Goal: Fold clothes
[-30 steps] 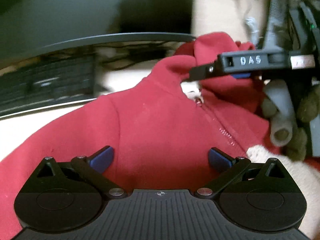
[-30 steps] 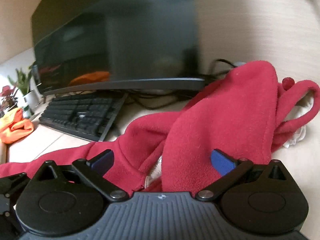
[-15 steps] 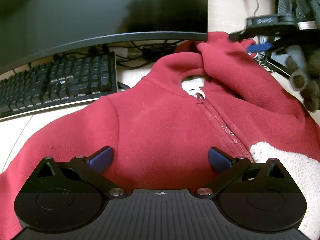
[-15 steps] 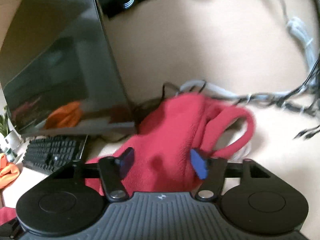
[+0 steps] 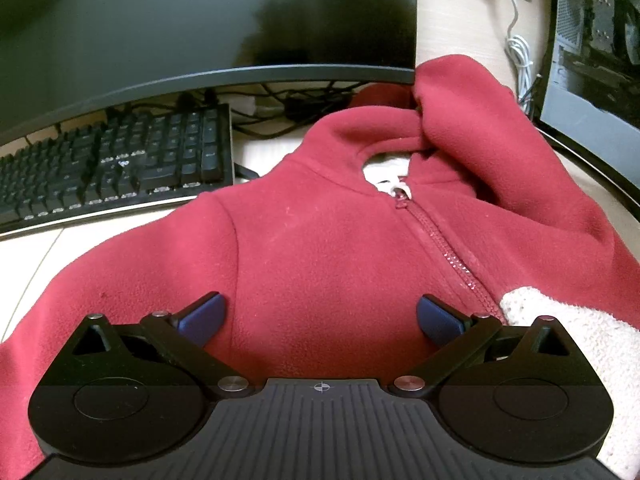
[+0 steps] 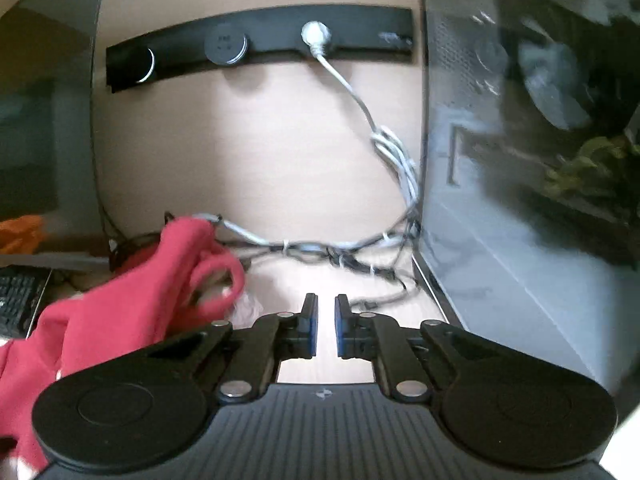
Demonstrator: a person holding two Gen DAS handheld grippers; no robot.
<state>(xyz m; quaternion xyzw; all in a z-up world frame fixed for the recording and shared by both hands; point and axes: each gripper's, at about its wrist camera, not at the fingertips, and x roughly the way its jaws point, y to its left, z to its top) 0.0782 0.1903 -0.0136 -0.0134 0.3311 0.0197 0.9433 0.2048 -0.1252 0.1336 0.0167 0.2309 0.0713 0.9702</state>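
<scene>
Red fleece hoodie: spread front-up on pale worktop, zip fastened, running from collar toward 5 o'clock; hood bunched at 1 o'clock, against lower corner of monitor. White lining visible at neck opening. Cream knitted cuff at 4 o'clock, lying on garment beside zip.

Left tool: released, blue pads wide apart over chest of hoodie, fabric below the gap, nothing gripped.

Right tool: clenched, pads nearly touching, nothing between them; only bare worktop below. Hood of same garment at 9 o'clock of this tool, blurred, apart from pads.

Black keyboard: 10 o'clock of hoodie, on worktop.
Dark monitor: 12 o'clock, behind keyboard.
Computer case: 3 o'clock in right wrist view, glass side panel.
Black socket strip: on wall at 12 o'clock, white cable hanging down to tangle of leads behind hood.
</scene>
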